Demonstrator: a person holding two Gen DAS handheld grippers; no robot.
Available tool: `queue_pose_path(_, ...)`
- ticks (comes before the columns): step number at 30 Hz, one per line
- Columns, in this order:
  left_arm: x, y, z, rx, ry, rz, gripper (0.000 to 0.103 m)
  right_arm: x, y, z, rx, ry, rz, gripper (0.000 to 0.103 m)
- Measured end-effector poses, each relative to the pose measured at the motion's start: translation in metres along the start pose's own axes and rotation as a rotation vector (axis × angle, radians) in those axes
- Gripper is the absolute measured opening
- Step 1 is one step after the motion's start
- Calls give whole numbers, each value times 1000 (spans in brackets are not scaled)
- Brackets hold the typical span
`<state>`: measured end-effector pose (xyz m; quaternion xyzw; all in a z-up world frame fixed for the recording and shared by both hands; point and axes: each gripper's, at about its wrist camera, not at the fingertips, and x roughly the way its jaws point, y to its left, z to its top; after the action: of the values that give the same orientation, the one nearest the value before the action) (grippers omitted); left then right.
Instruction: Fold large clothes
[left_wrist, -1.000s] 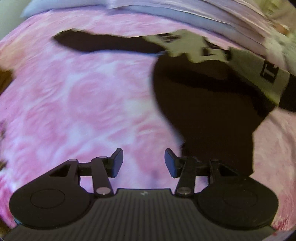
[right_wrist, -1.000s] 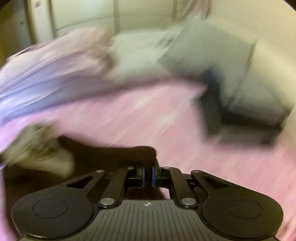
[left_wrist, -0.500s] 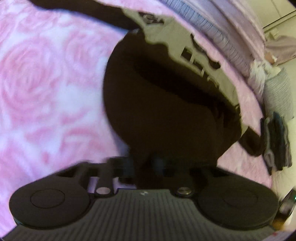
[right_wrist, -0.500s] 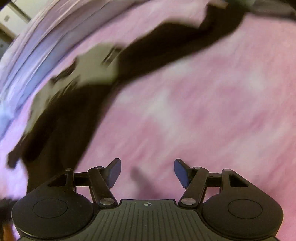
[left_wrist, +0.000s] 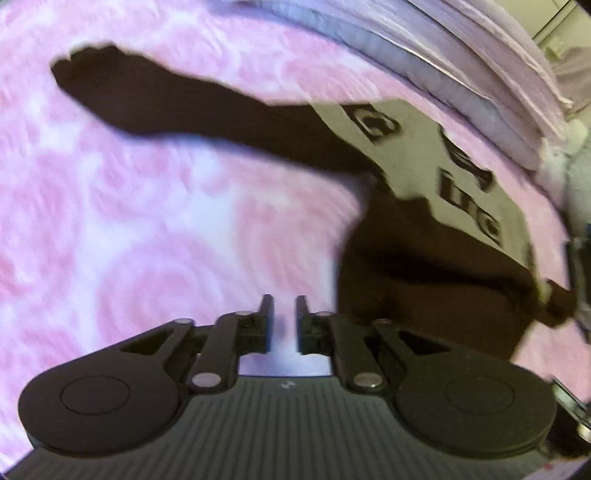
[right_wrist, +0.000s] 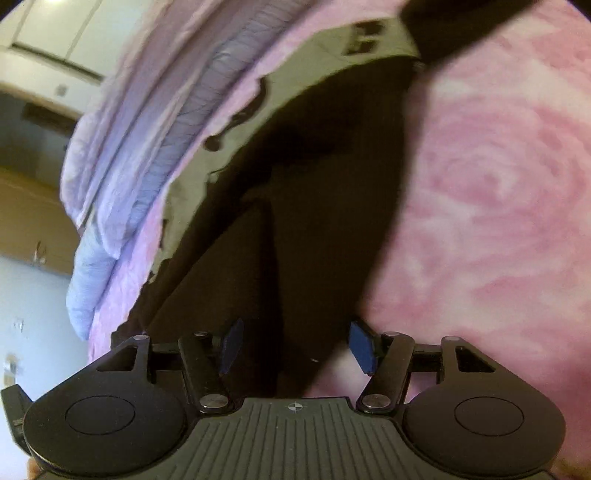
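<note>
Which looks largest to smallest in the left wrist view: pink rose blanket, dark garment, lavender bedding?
1. pink rose blanket, fills most of the frame.
2. dark garment, including its long sleeve.
3. lavender bedding, though it lies farther off and is cropped, so its rank is unsure.

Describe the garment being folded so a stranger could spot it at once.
Look at the pink rose-patterned blanket covering the bed; below the folded lilac duvet along its far edge lies the dark brown long-sleeved top. One sleeve stretches out flat across the pink. Its pale beige chest panel with blocky dark lettering sets it apart from the bedding.
</note>
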<state>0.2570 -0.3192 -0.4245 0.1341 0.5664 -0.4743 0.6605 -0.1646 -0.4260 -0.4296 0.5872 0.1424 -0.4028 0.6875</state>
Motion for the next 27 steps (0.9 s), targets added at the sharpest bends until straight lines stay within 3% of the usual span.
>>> queue_pose_path(1, -3, 0, -8, -9, 21, -52, 26, 1, -1, -1, 7, -3, 8, 54)
queue_pose_path(2, -7, 0, -18, -15, 17, -94, 28, -2, -4, -3, 25, -8, 19, 52)
queue_pose_path(6, -10, -7, -50, -35, 30, -191, 48, -12, -22, -8, 139, -13, 64, 42)
queue_pose_path(9, 7, -20, -55, 0, 44, -192, 42, -7, -28, -4, 202, -15, 58, 19)
queue_pose_path(10, 10, -24, -54, 2, 39, -211, 31, -4, -33, -1, 244, -16, 73, 3)
queue_pose_path(12, 10, -29, -53, 14, 19, -217, 7, 2, -34, 4, 264, 1, 57, 2)
queue_pose_path(17, -21, -31, -52, 35, -23, -161, 6, -41, -14, 33, 95, 81, 49, 0)
queue_pose_path(21, -67, -29, -56, 13, -25, -164, 6, -132, -18, 76, -40, 114, 10, 0)
queue_pose_path(24, -90, -34, -82, 14, 31, -175, 6, -181, -28, 96, -108, 194, -59, 0)
queue_pose_path(27, -87, -43, -124, 17, 100, -134, 6, -187, -34, 92, -148, 261, -149, 0)
